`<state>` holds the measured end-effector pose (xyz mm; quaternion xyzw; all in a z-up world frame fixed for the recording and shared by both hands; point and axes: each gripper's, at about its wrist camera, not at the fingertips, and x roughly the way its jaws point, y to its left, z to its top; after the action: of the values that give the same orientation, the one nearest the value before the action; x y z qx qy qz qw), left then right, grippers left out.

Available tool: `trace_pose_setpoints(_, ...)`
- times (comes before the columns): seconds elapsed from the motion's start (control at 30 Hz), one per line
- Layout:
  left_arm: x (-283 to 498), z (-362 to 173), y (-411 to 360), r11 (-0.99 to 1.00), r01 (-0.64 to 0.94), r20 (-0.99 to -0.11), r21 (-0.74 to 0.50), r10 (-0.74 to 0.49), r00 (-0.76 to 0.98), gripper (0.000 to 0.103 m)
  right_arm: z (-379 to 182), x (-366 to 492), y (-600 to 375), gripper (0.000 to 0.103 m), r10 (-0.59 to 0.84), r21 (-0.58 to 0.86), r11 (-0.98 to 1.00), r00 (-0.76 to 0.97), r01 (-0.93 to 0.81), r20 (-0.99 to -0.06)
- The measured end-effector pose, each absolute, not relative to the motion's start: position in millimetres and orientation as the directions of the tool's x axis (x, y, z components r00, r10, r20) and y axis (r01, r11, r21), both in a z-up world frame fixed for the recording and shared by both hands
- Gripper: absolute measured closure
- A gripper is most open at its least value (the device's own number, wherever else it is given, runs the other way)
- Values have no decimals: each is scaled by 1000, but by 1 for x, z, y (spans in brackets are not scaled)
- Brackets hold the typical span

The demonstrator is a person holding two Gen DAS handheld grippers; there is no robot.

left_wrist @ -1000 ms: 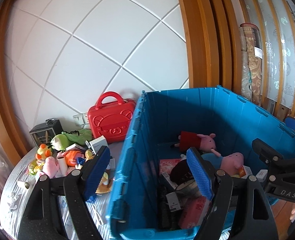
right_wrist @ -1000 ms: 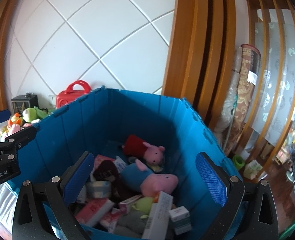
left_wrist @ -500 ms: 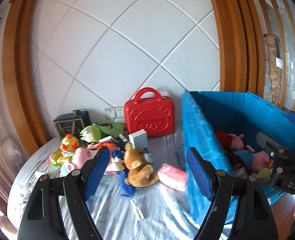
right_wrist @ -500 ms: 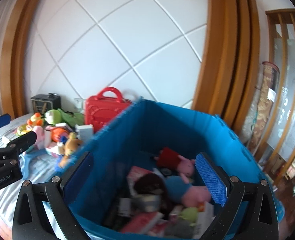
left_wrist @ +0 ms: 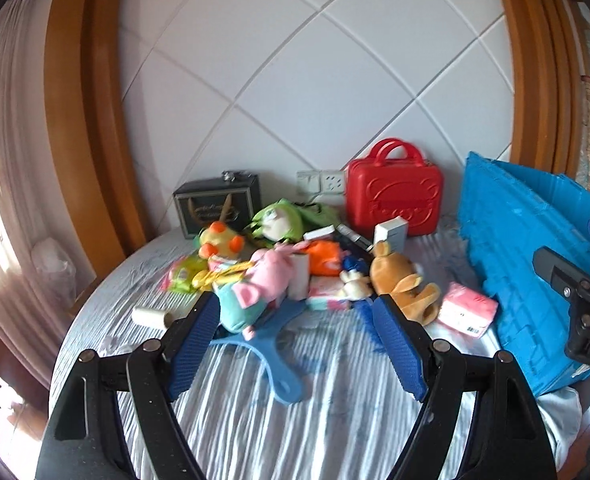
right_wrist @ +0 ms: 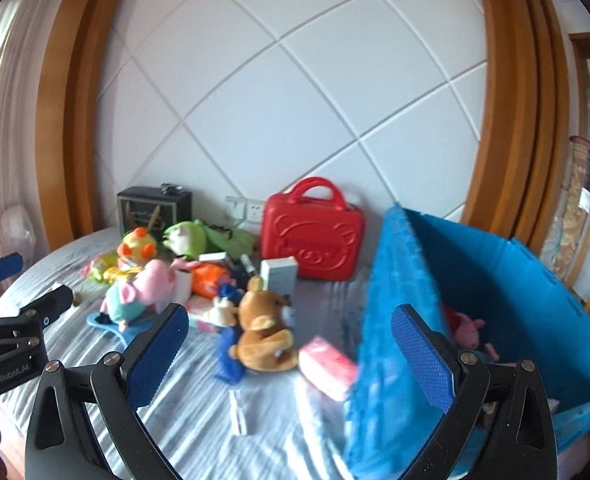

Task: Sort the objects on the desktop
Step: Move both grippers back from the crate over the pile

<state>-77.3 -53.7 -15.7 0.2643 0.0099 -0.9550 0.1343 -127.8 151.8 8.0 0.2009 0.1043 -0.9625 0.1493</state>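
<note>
A pile of toys lies on the striped cloth: a brown bear plush (left_wrist: 399, 280) (right_wrist: 263, 332), a pink pig plush (left_wrist: 263, 280) (right_wrist: 143, 284), a yellow duck plush (left_wrist: 219, 242) and a green plush (left_wrist: 279, 220). A pink tissue pack (left_wrist: 469, 310) (right_wrist: 327, 366) rests beside the blue crate (left_wrist: 535, 260) (right_wrist: 495, 300), which holds a pig plush (right_wrist: 469, 330). My left gripper (left_wrist: 295, 312) hangs open above the cloth in front of the pile, holding nothing. My right gripper (right_wrist: 289, 320) is open too, facing the bear and the crate's near wall.
A red case (left_wrist: 393, 200) and a black box (left_wrist: 219, 206) stand against the white panelled wall. A white box (left_wrist: 391, 234), a paper roll (left_wrist: 151, 317) and a flat blue piece (left_wrist: 271, 344) lie on the cloth. Wooden frames flank both sides.
Both views have swung left, away from the inside of the blue crate and over to the toy pile on the cloth. Both pairs of jaws stayed wide apart with nothing in them.
</note>
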Motion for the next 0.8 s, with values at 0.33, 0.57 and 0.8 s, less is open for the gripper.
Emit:
trace_pose_setpoints(0.33, -86, -54, -128, -927, 375, -602, 25, -313, -735, 24, -27, -156, 75, 0, -259, -183, -894, -806, 409, -532)
trace_pose_setpoints(0.57, -95, -77, -183, -856, 512, -655, 69, -426, -624, 24, -62, -203, 41, 0, -346, -117, -855, -724, 505, -596)
trace_pose_setpoints(0.8, -95, -108, -243, -802, 595, -715, 53, -447, -538, 24, -100, -245, 12, 0, -360, -52, -846, -642, 530, -676)
